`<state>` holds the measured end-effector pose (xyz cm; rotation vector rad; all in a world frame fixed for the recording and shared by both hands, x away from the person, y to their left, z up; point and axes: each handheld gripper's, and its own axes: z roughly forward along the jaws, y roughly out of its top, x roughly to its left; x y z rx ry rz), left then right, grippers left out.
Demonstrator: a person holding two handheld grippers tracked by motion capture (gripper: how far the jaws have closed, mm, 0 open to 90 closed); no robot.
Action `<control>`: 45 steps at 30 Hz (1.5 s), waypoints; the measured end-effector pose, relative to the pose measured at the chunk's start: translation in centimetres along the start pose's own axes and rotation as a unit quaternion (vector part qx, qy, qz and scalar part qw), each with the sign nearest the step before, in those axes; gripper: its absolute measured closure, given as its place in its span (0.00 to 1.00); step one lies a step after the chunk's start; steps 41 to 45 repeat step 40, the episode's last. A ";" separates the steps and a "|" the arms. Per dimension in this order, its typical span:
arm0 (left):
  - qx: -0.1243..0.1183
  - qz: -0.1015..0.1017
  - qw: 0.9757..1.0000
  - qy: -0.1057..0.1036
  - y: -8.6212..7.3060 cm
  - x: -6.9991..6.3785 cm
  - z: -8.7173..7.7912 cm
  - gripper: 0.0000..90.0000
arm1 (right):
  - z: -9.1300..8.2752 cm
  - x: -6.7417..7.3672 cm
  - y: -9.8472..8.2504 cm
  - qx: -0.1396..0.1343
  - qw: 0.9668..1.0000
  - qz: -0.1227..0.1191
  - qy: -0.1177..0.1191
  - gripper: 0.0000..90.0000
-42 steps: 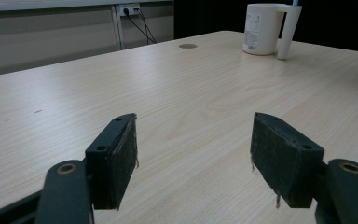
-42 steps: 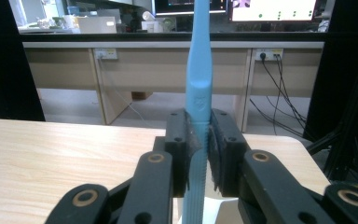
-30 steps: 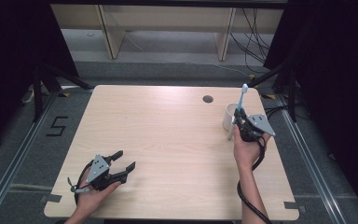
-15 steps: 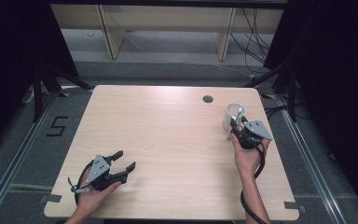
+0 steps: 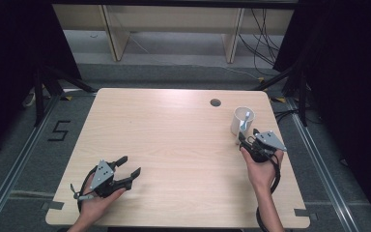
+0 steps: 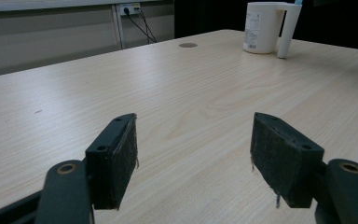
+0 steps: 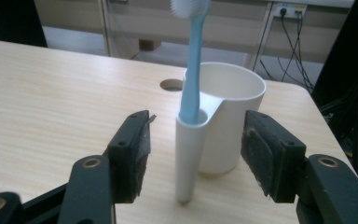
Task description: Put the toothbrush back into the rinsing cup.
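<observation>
Right gripper jaws just opened wide, toothbrush released, now standing in hollow handle of white cup; I judge placing done; left gripper idle, apart

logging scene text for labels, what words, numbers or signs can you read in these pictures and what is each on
"5": dark numeral marked on the grey floor left of the table.
Printed label on the side of the white cup: several lines of print, too small and blurred to read.
No other readable text.
</observation>
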<state>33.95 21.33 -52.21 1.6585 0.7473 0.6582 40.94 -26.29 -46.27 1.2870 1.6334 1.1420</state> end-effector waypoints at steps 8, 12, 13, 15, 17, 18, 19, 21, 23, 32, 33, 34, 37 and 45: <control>-0.012 -0.002 1.000 -0.005 -0.1 0.1 0.2 0.35 | -1.6 -0.3 -1.0 0.025 0.999 -0.009 0.021 0.47; 0.000 -0.001 1.000 0.000 0.0 0.0 0.0 0.35 | -2.5 -0.4 -1.6 0.037 0.999 -0.007 0.022 0.47; 0.001 -0.001 1.000 0.000 0.0 0.0 0.0 0.35 | -2.8 -0.5 -1.9 0.036 0.999 -0.017 0.025 0.47; 0.000 -0.001 1.000 0.000 0.0 0.0 0.0 0.35 | -3.4 -0.5 -2.2 0.043 0.999 -0.008 0.027 0.47; 0.000 -0.001 1.000 0.000 0.0 0.0 0.0 0.35 | -4.0 -0.6 -2.5 0.047 0.999 -0.009 0.025 0.47; 0.001 -0.003 1.000 0.000 0.0 0.0 0.0 0.35 | -4.2 -0.7 -2.7 0.042 0.999 -0.013 0.025 0.47; 0.000 -0.004 1.000 0.000 0.0 -0.1 0.0 0.35 | -4.5 -0.6 -3.0 0.043 0.999 0.001 0.028 0.47; 0.000 -0.004 1.000 0.000 0.0 -0.1 0.0 0.35 | -5.1 -0.6 -3.4 0.057 0.998 0.009 0.028 0.47; 0.000 -0.004 1.000 0.001 0.0 -0.1 0.0 0.35 | -5.5 -0.8 -4.0 0.056 0.998 -0.005 0.029 0.47; 0.001 -0.002 1.000 0.002 0.0 0.0 0.0 0.35 | -7.2 -0.8 -6.1 0.072 0.997 0.006 0.035 0.47; 0.001 -0.005 1.000 0.002 0.0 -0.1 0.0 0.35 | -7.4 -0.6 -6.3 0.076 0.996 0.016 0.032 0.47; 0.001 -0.004 1.000 0.002 0.0 -0.1 0.0 0.35 | -7.5 -0.7 -6.5 0.076 0.996 0.016 0.033 0.47; -0.004 0.001 1.000 0.002 0.0 0.0 0.1 0.35 | -7.6 -0.7 -7.2 0.067 0.997 0.031 0.033 0.47; 0.000 -0.006 1.000 0.003 0.0 -0.1 0.0 0.35 | -7.8 -1.2 -7.3 0.070 0.997 0.014 0.036 0.47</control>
